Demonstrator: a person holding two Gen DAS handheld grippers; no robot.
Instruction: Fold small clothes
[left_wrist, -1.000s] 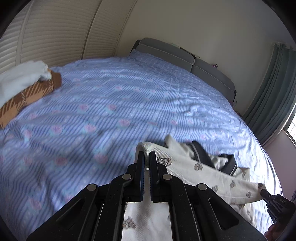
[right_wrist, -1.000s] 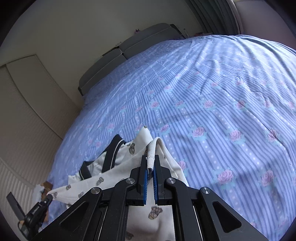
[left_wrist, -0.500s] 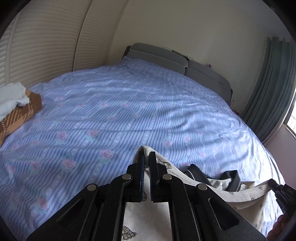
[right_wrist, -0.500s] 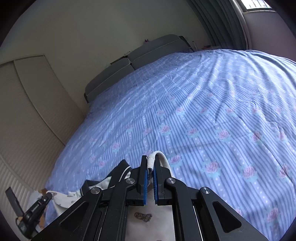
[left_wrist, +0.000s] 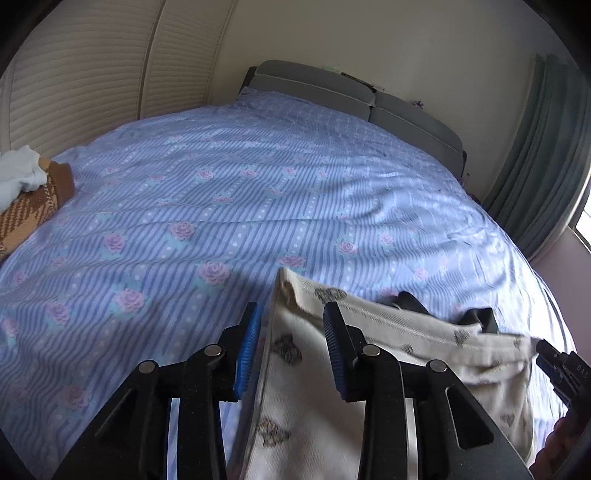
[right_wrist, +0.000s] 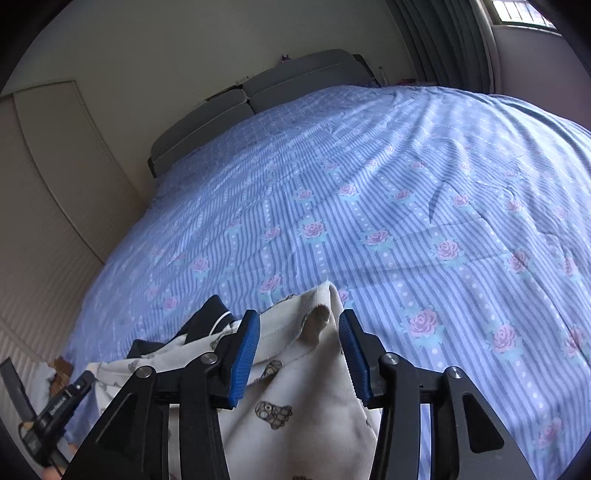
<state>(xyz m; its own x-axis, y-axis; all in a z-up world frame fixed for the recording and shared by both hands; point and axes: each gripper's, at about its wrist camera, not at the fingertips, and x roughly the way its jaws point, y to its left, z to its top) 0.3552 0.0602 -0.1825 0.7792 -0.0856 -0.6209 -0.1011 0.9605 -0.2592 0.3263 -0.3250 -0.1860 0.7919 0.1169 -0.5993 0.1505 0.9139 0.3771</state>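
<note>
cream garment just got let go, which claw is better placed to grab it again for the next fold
Left, marginally. The left claw is open with the cream garment's straight side edge and corner right between its pads. The right claw is open too, over a bunched, rumpled corner.

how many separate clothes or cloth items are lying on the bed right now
3. The cream bear-print garment lies between both open grippers, near the bed's edge. A white cloth sits on a brown patterned piece at the far left side. More may be hidden out of frame.
</note>
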